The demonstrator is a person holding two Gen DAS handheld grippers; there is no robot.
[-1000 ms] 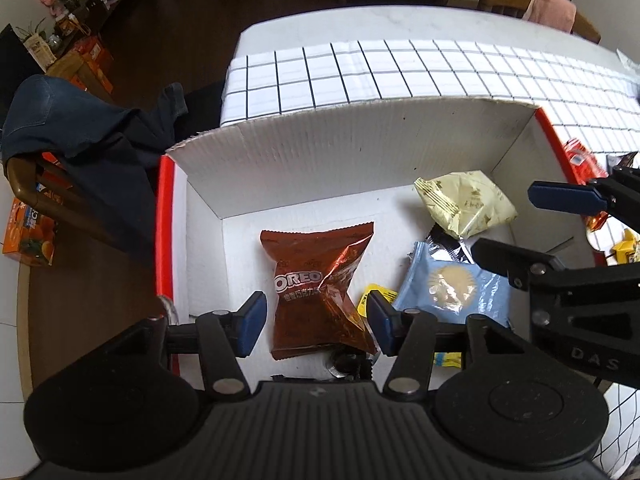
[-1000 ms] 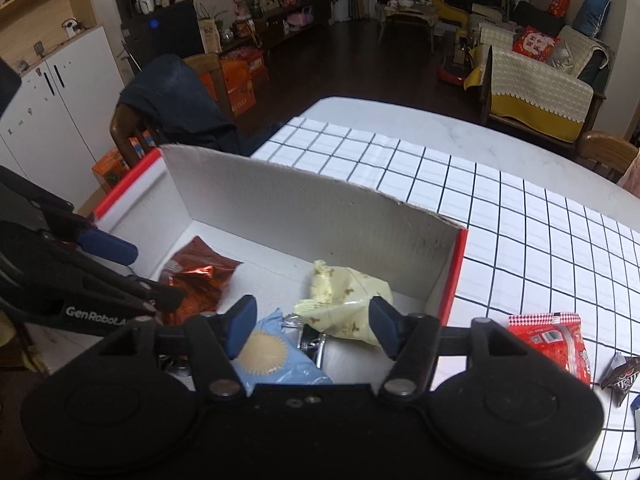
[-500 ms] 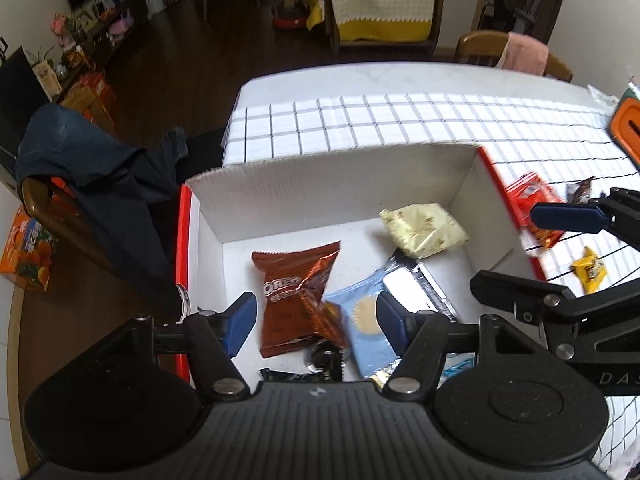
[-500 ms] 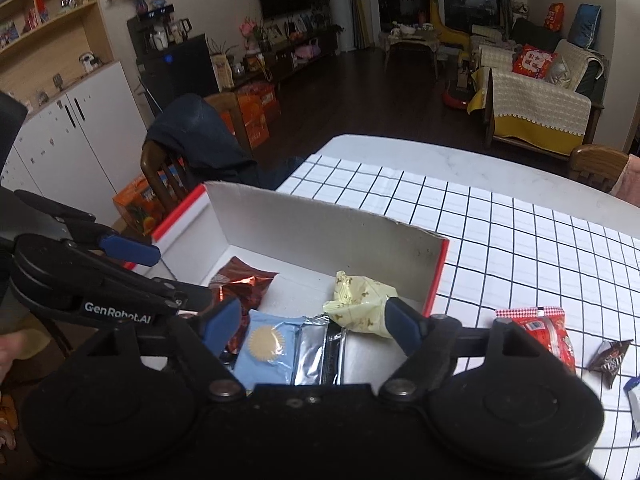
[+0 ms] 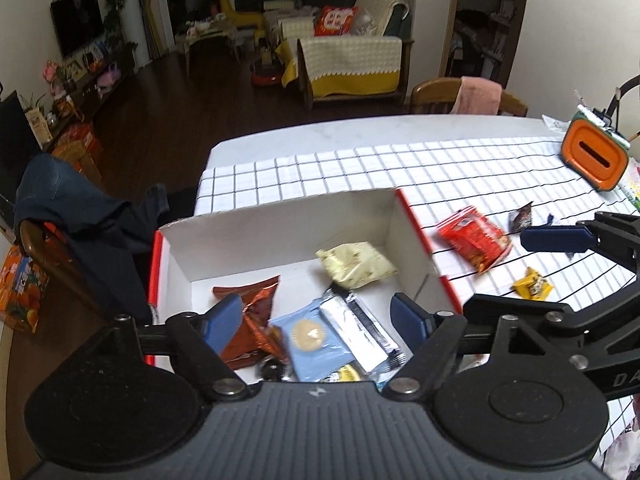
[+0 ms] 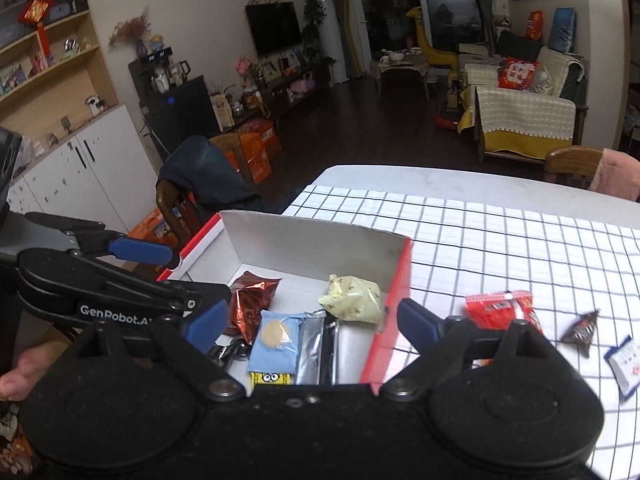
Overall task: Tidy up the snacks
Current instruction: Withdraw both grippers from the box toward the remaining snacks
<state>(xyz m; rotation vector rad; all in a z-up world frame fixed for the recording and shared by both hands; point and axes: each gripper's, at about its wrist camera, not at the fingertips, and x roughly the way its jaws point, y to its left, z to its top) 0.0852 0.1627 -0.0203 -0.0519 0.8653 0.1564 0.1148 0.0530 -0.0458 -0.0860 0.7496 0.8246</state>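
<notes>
- While a second ago both tongs sat low over the box (image 5: pixel 280 220), they have since risen and drawn back, so the views now take in the room and the counter (image 5: pixel 360 168) beyond; I judge a drop-off just finished and the next pickup is due.
- Left tongs (image 5: pixel 316 322) are spread wide and empty, hovering above the near end of the box; nothing touches the blue fingertips (image 5: pixel 222 320).
- Under them lies the brown Oreo pack (image 5: pixel 250 302), at the left of the box floor, partly hidden by the left fingertip.
- Next comes the light blue biscuit pack (image 5: pixel 314 338), overlapped at its right edge by the silver wrapper (image 5: pixel 352 322), which was not there a second ago and looks like the newest arrival.
- Farther back, near the right wall, rests the cream packet (image 5: pixel 356 266).
- Right tongs (image 6: pixel 312 322) are likewise spread and hold nothing, poised over the box's red right wall (image 6: pixel 390 320).
- Outside on the checked cloth, snacks are left to gather: the red packet (image 6: pixel 500 312), just beside the box, then the dark candy (image 6: pixel 580 332), the yellow candy (image 5: pixel 534 288), and a white-and-blue sachet (image 6: pixel 626 364) at the far right.
</notes>
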